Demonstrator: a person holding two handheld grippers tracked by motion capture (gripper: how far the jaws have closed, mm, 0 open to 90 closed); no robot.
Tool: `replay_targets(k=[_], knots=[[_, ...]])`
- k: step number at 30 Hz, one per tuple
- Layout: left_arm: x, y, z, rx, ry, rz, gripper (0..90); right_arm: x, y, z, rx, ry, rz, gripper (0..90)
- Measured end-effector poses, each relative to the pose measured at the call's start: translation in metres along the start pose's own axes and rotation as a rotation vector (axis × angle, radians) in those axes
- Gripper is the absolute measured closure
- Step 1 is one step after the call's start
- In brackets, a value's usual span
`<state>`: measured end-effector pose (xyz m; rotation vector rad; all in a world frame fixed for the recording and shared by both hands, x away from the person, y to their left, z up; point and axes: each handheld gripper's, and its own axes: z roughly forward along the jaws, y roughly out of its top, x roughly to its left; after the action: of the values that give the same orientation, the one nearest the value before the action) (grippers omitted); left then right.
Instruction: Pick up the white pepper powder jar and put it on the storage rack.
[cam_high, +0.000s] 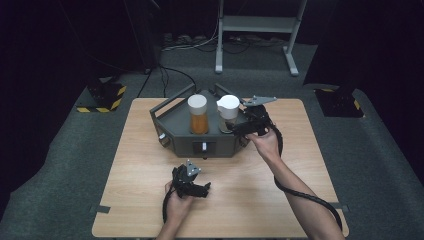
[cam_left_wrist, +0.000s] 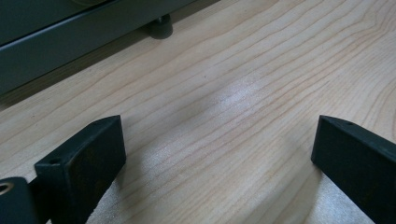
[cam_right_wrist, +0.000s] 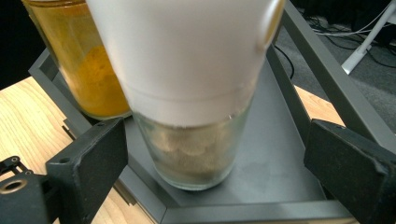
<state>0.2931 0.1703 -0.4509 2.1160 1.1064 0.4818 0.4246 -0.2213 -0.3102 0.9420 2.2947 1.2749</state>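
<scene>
Jar (cam_right_wrist: 196, 140) with white lid sits frame centre on grey tray (cam_right_wrist: 275, 186), right gripper (cam_right_wrist: 210, 158) spread around it, pads clear. Left gripper (cam_left_wrist: 219, 163) spread over bare table (cam_left_wrist: 233, 93).

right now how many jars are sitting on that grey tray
2. The orange-filled jar stands on the left of the grey tray; the white-capped glass jar stands to its right, between the open jaws of the right hand-held gripper. None looks hidden.

Bare forearms, black gripper (cam_high: 248, 128) with grey plate, thick cable, seemingly ribbed
</scene>
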Motion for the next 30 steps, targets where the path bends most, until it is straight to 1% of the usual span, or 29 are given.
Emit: replay_targets(k=[16,23,30], knots=[[0.000,0.000,0.000,-0.001,0.001,-0.002,2.9,-0.009,-0.025,-0.020,-0.029,-0.006,0.040,4.8],[0.000,0.000,0.000,-0.001,0.000,-0.002,2.9,-0.014,-0.035,-0.029,-0.029,-0.007,0.061,4.8],[0.000,0.000,0.000,0.000,0.001,-0.002,2.9,-0.017,-0.048,-0.035,-0.029,-0.023,0.082,5.1]])
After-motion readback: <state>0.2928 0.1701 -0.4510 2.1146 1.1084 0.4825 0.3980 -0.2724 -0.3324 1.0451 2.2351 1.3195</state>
